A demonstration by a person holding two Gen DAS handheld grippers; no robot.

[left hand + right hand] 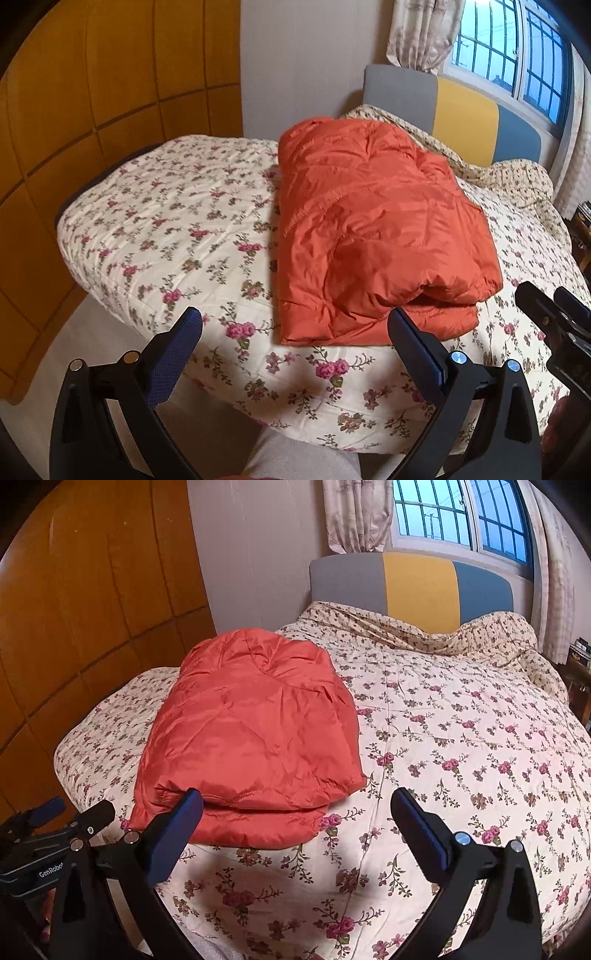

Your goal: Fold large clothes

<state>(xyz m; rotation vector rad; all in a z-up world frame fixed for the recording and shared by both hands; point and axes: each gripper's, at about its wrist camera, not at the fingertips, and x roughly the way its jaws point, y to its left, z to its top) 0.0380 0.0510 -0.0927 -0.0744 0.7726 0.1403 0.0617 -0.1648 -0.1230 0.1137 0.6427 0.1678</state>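
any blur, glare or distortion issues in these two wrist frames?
Left wrist: heavy fisheye bowing of the wardrobe panels, dark corner vignette, orange jacket sharp, window bright but not blown. Right wrist: same bowing, soft shadow on the floral quilt below the jacket, no motion blur.

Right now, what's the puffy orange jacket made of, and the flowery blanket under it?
The orange jacket looks like thin, slick nylon or polyester: slightly shiny, crinkled, with stitched seams and a puffy filling I cannot identify. The flowery blanket looks like matte quilted cotton or a cotton blend, with a printed rose pattern and faint diamond stitch lines.
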